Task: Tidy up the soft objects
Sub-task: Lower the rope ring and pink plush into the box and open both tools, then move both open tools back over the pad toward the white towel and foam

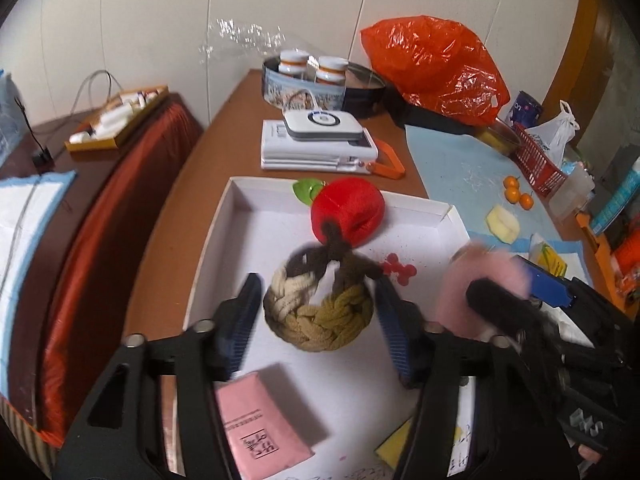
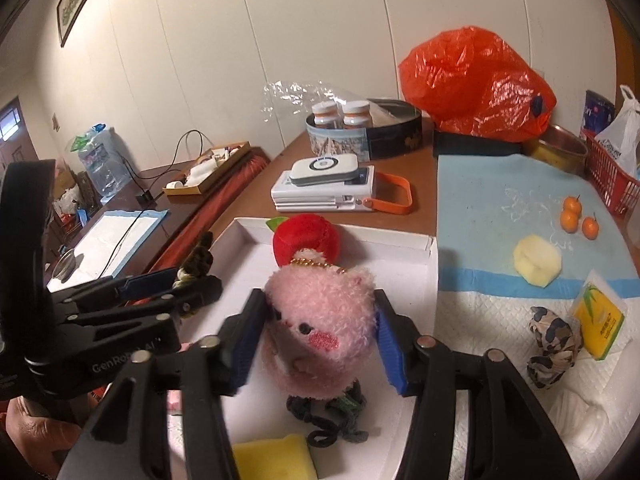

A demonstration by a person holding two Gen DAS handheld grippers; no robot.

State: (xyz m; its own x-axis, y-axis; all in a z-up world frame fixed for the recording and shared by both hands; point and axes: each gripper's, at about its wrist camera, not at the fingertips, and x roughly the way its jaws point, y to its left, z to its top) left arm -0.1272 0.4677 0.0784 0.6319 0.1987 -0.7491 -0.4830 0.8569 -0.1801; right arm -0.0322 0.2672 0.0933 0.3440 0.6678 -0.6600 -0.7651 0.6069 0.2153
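Note:
A white shallow box (image 1: 224, 236) lies on the brown table. A red plush apple (image 1: 347, 210) sits at its far edge; it also shows in the right wrist view (image 2: 306, 238). My left gripper (image 1: 318, 312) is shut on a braided wool ball (image 1: 318, 312), brown, cream and olive, held over the box. My right gripper (image 2: 320, 320) is shut on a pink plush pig (image 2: 320, 320) over the box; the pig is a pink blur in the left wrist view (image 1: 480, 280). A pink packet (image 1: 260, 420), a yellow sponge (image 2: 272, 456) and a dark hair tie (image 2: 328, 420) lie in the box.
A power bank stack (image 1: 320, 144), a round tin with jars (image 1: 316, 80) and an orange plastic bag (image 1: 436, 64) stand behind the box. On the blue pad (image 2: 480, 200) to the right lie small oranges (image 2: 576, 216), a peeled fruit (image 2: 536, 264), a camouflage pouch (image 2: 552, 344) and a yellow pack (image 2: 600, 320).

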